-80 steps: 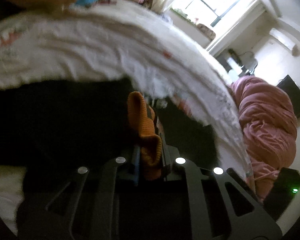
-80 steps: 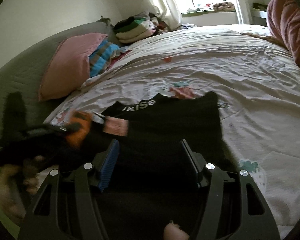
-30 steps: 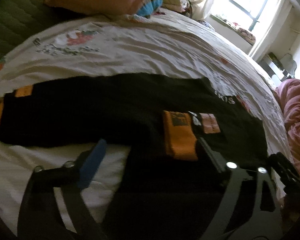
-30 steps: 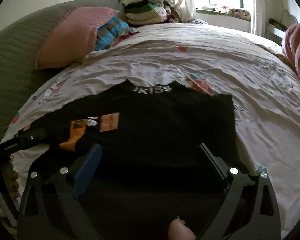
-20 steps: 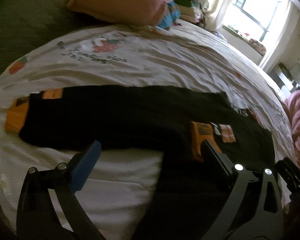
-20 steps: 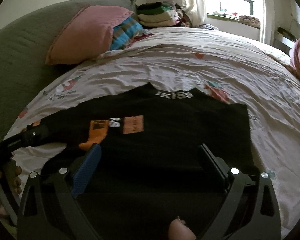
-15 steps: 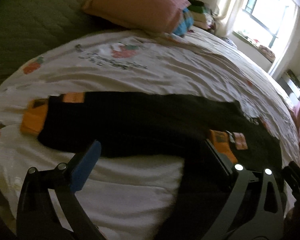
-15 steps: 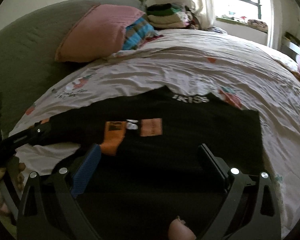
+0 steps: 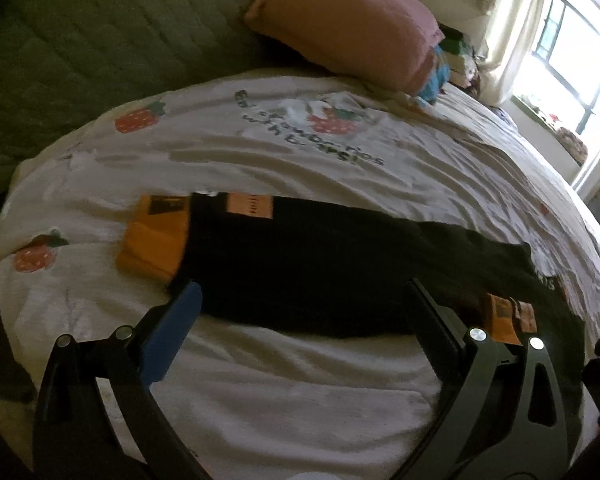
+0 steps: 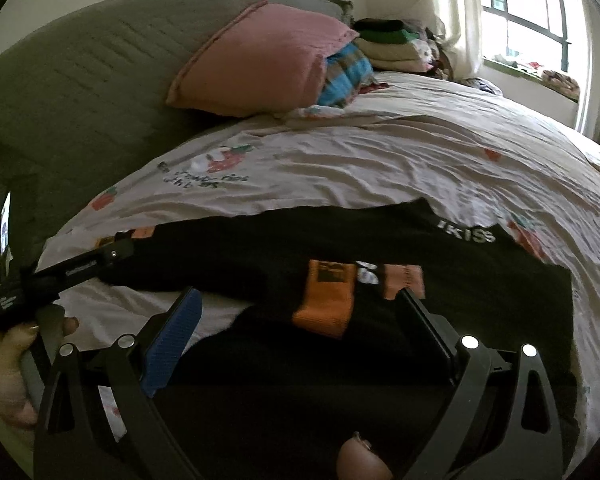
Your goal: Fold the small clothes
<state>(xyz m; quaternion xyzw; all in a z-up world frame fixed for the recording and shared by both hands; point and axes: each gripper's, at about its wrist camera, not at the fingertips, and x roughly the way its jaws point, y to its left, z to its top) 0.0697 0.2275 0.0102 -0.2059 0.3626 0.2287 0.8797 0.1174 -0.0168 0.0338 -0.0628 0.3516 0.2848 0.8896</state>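
A black sweater (image 10: 480,288) lies flat on the strawberry-print bedsheet (image 9: 300,392). One sleeve is folded across its body, and that orange cuff (image 10: 324,300) rests on the black cloth. The other sleeve (image 9: 320,264) stretches out to the left and ends in an orange cuff (image 9: 156,240). My left gripper (image 9: 304,304) is open and hovers just in front of this sleeve, holding nothing. My right gripper (image 10: 300,316) is open over the sweater's lower body, close to the folded cuff. A hand (image 10: 8,360) holds the left tool at the left edge.
A pink pillow (image 10: 260,60) leans on the green quilted headboard (image 10: 80,92). Behind it are a blue striped cloth (image 10: 344,76) and a stack of folded clothes (image 10: 392,44). A bright window (image 10: 532,12) is at the far right. Wrinkled sheet lies beyond the sweater.
My left gripper let go of the orange cuff on the sweater's body, opened, and swung left to the outstretched sleeve. My right gripper stayed open and turned slightly left.
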